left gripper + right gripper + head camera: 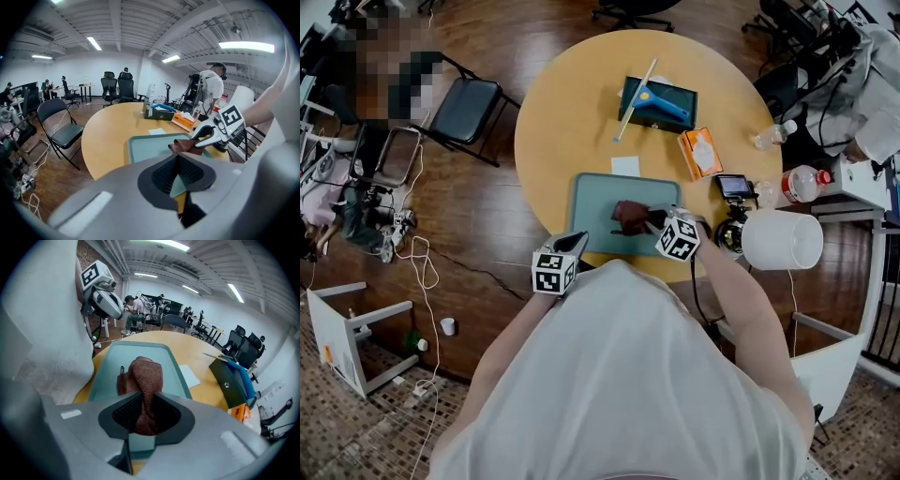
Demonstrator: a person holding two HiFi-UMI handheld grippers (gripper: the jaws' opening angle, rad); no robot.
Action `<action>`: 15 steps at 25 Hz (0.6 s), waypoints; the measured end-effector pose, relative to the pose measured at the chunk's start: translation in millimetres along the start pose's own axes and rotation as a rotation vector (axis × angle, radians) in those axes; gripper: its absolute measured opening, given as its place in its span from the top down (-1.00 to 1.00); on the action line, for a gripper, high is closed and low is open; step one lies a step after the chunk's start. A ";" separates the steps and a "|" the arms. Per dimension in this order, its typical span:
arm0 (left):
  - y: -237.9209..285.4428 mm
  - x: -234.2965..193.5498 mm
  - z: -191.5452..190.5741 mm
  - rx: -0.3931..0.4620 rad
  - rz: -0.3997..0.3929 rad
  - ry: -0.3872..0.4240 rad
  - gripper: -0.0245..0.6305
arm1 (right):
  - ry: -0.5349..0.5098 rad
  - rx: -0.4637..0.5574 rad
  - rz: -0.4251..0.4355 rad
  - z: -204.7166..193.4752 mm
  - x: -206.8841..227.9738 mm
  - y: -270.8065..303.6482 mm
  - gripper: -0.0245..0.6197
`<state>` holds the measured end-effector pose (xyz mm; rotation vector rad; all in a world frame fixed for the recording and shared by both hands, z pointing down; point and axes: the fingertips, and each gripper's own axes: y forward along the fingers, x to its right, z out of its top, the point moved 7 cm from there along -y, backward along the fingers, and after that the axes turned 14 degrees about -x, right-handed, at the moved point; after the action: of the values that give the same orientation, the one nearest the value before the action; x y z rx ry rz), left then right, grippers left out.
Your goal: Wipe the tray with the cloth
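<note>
We clamp the right gripper (144,405) on the cloth (146,376) to wipe the tray (591,202); our left gripper (180,176), jaws slightly parted and empty, hovers by its near-left corner

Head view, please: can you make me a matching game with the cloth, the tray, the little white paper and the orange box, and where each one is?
Things:
1 cloth
2 tray
3 white paper
4 orange box

Places:
A flat on the table, just past the tray's far edge
B pinched in the right gripper
C on the table, past the tray's far right corner
D on the table, below the cloth

Pairs: 1-B, 2-D, 3-A, 4-C
</note>
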<state>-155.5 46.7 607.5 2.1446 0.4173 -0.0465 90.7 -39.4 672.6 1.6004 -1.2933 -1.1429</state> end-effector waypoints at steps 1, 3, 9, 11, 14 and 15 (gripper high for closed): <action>-0.9 -1.2 -0.5 0.000 0.004 -0.004 0.93 | 0.001 -0.009 -0.009 -0.1 7.4 2.3 0.68; -2.7 -2.7 -1.9 0.000 0.011 -0.011 0.93 | -0.003 -0.029 -0.025 -1.6 20.3 7.6 0.68; -5.7 -5.9 -6.5 0.002 0.026 -0.030 0.93 | 0.041 -0.065 -0.078 -7.3 51.1 17.2 0.68; -5.2 -7.1 -7.9 0.002 0.030 -0.036 0.93 | 0.048 -0.071 -0.094 -8.9 56.6 18.6 0.68; -4.7 -7.5 -7.1 0.003 0.030 -0.037 0.93 | 0.051 -0.087 -0.120 -11.6 62.9 19.9 0.68; -5.0 -7.1 -6.7 0.003 0.028 -0.035 0.93 | 0.053 -0.094 -0.125 -12.3 63.9 19.6 0.68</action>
<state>-164.6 52.7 608.8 2.1487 0.3664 -0.0687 102.1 -105.5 683.6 1.6500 -1.1023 -1.2105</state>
